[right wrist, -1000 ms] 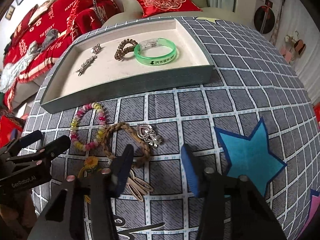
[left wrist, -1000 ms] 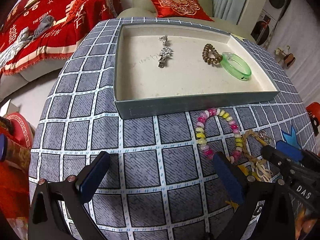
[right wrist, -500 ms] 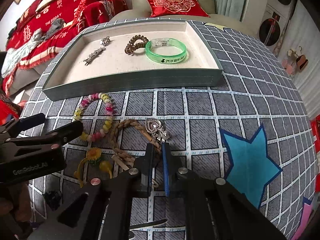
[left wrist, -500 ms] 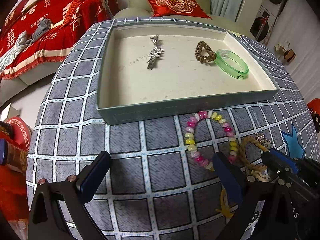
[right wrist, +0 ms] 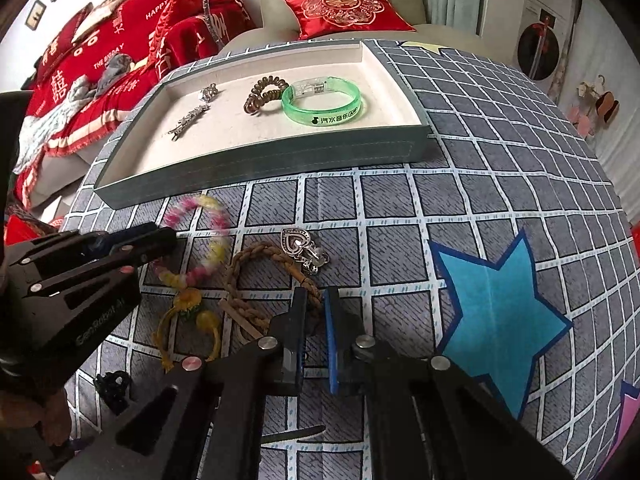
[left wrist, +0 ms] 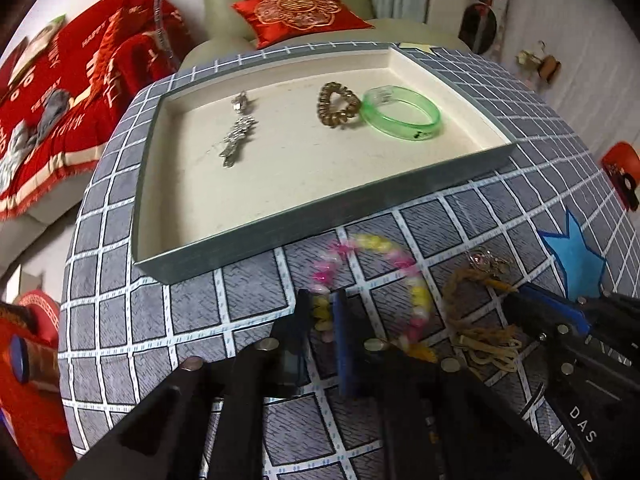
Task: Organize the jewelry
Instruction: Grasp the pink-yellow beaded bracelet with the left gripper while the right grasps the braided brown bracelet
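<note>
Your left gripper is closing its fingers on the pink-and-yellow bead bracelet, with the near-left part of the loop caught between the two pads; the bracelet is blurred, so you cannot tell how firmly it is pinched. It lies on the grid-patterned surface just in front of the grey tray.

Your right gripper has its fingers pressed together on the braided brown cord bracelet, pinching the end of the braid near its silver heart charm. Beside it, to the left, sit a yellow knotted cord and a small black clip.

Inside the tray you already have a green bangle touching a brown coil hair tie, and further left a silver hairpin with a small silver piece just beyond it.
</note>
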Available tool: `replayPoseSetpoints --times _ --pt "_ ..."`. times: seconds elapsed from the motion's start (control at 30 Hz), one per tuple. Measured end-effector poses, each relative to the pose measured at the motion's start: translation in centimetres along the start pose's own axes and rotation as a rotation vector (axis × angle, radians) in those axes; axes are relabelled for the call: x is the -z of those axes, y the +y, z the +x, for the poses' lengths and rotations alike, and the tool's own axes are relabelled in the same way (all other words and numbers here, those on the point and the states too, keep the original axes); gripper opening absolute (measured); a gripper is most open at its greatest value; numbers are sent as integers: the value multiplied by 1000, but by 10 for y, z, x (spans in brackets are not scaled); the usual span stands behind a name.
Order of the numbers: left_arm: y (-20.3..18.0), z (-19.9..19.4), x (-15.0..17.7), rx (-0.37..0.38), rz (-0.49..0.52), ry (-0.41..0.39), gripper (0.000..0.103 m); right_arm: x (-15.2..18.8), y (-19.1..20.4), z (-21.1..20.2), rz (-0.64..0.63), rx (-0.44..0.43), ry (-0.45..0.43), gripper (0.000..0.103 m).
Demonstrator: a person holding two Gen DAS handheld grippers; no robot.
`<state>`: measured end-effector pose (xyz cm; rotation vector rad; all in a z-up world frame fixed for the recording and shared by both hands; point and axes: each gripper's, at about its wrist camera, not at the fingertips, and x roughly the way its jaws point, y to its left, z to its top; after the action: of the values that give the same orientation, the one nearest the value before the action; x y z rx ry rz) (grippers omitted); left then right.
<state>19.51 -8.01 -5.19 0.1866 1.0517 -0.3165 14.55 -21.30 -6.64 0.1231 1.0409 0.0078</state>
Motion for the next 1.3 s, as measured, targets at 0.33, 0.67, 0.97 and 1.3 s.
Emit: replayPoseSetpoints --times 0.33,0.67,0.97,1.3 --pt "13 -31 10 121 -46 -89 24 -2 -3 -25 3 -17 -51 9" --pt "26 -58 10 161 -67 -144 24 -7 -2 -53 4 -31 -99 9" --pt "36 -83 6 185 -76 -216 24 -19 -4 -69 24 -39 -134 9" --pt "52 -101 -10 200 -90 -277 24 -43 -3 -75 13 -34 -160 9"
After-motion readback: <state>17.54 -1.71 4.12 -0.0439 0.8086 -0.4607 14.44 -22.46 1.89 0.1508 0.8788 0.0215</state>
